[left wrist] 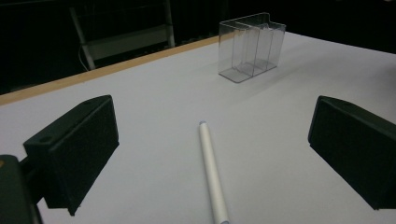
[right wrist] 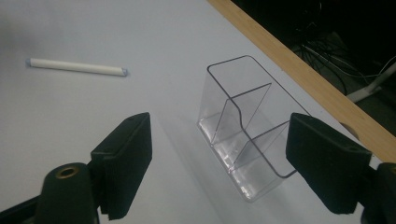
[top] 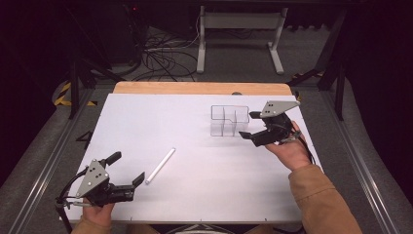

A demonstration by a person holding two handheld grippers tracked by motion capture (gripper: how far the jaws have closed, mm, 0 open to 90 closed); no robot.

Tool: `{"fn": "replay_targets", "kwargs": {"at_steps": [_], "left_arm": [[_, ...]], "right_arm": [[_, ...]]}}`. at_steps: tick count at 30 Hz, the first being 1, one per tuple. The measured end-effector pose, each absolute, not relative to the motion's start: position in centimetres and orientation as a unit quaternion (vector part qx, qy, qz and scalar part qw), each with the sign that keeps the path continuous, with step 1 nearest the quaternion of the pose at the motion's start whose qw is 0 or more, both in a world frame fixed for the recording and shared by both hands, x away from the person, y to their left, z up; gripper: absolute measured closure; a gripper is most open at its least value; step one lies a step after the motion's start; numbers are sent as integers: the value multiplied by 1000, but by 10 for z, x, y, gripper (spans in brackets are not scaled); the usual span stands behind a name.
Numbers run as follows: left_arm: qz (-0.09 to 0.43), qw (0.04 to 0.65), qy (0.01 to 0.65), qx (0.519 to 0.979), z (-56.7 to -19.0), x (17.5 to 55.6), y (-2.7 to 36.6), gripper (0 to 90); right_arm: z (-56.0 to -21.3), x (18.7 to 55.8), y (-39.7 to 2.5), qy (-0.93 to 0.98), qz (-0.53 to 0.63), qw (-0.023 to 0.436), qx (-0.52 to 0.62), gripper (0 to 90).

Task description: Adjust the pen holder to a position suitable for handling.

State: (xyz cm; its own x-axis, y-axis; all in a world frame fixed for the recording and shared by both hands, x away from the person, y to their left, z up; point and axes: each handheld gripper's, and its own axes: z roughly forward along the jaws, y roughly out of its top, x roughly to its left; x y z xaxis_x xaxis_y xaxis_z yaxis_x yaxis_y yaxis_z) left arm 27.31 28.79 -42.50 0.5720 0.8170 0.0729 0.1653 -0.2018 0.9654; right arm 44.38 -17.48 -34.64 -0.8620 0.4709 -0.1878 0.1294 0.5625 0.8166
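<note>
White cylindrical marker lies between the left gripper's wide, empty jaws; the right gripper's jaws gape beside the clear plastic divided organiser, touching nothing.

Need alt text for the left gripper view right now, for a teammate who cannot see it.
A white pen lies flat on the white table, between the left gripper's two wide-open black jaws and untouched by either. Farther off stands an empty clear plastic organizer with upright dividers, near the table's wooden edge.
</note>
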Motion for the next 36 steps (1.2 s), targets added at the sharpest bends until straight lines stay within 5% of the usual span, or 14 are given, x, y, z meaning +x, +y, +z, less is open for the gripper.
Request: {"fn": "replay_targets", "kwargs": {"at_steps": [36], "left_arm": [[301,524,345,718,-427,277,288,26]], "right_arm": [[-370,489,-138,907,342,214,120,403]]}}
